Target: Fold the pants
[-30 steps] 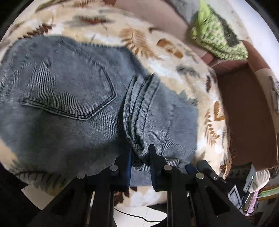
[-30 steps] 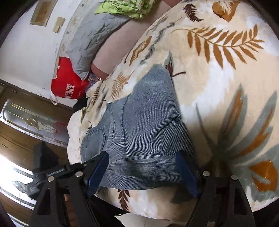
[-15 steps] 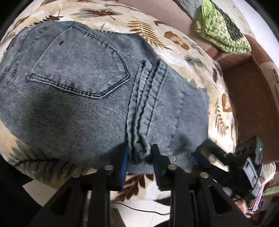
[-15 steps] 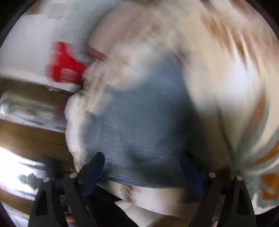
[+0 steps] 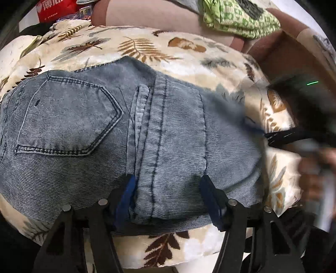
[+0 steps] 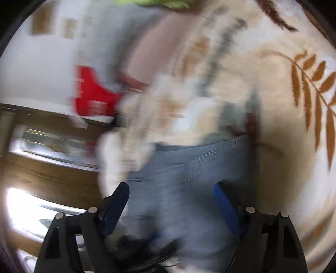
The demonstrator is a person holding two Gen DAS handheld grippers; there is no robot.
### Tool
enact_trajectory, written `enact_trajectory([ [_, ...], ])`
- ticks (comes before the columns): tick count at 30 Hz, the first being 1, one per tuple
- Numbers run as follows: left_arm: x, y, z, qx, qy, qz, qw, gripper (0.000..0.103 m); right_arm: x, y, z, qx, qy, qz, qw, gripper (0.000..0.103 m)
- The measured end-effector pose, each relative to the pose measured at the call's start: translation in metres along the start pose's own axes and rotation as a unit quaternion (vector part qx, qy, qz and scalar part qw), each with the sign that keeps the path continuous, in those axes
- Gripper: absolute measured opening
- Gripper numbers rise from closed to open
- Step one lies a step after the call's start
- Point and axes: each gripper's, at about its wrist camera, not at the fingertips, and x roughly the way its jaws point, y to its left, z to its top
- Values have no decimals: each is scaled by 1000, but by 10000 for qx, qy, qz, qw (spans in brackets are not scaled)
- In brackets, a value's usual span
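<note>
Grey-blue denim pants (image 5: 88, 130) lie folded on a leaf-patterned blanket (image 5: 147, 44), back pocket up. My left gripper (image 5: 168, 191) hovers at their near edge with its jaws opening. The thick seam fold (image 5: 151, 147) lies loose between the blue pads, which do not press on it. In the right wrist view, blurred by motion, my right gripper (image 6: 170, 199) stands open over the pants (image 6: 189, 163), gripping nothing. The left wrist view shows it as a dark blur (image 5: 283, 134) by the pants' right edge, with a hand (image 5: 310, 178) behind it.
A red bag (image 5: 54, 10) and a green patterned cloth (image 5: 237, 16) lie beyond the blanket on a pinkish cushion (image 5: 151, 14). A brown surface (image 5: 289, 48) sits at the far right. The blanket's front edge drops off just below my left gripper.
My left gripper has let go of the bunched seam fold and spread its jaws; the denim now lies flatter. The right gripper has swept sideways, still open, and its view has blurred.
</note>
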Motion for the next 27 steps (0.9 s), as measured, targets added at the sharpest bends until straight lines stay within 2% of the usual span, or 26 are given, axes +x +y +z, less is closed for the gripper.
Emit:
enact_trajectory([
  [1, -1, 2, 2, -26, 31, -65, 10000, 64, 15, -16, 5, 248, 95, -236, 9994, 82],
  [2, -3, 8, 1, -61, 55, -166, 9998, 64, 15, -19, 7, 320, -35, -109, 9994, 82],
  [4, -12, 19, 3, -291, -21, -405, 9988, 64, 2, -3, 7, 181, -163, -219, 9995, 82],
  [6, -29, 31, 1, -441, -265, -455, 9976, 65, -13, 21, 1, -209, -384, -558, 9975, 82],
  [9, -65, 65, -14, -680, -769, -286, 9943, 67, -28, 47, -23, -612, -305, -169, 9975, 82],
  [11, -77, 87, -19, -950, -903, -210, 9912, 67, -28, 55, -45, -813, -146, -65, 9966, 82],
  [13, -84, 111, -20, -1272, -981, -115, 9869, 67, -16, 46, -66, -853, 64, -121, 9963, 85],
  [15, -86, 127, -20, -1421, -987, -83, 9849, 67, 6, 20, -77, -677, 518, -559, 9948, 83],
  [19, -88, 125, -18, -1432, -1021, -176, 9843, 67, -28, 31, -82, -563, -30, -165, 9983, 82],
  [22, -87, 121, -22, -1418, -956, -261, 9849, 67, -42, 30, -93, -533, -63, 319, 9980, 84],
  [23, -84, 117, -21, -1418, -922, -293, 9852, 67, -33, 25, -98, -484, 20, 204, 9986, 88],
  [25, -82, 109, -24, -1330, -818, -412, 9869, 67, -4, -1, -107, -294, 474, -236, 9982, 88],
  [27, -81, 98, -24, -1225, -763, -466, 9884, 68, -17, 2, -108, -192, 211, -12, 9996, 88],
])
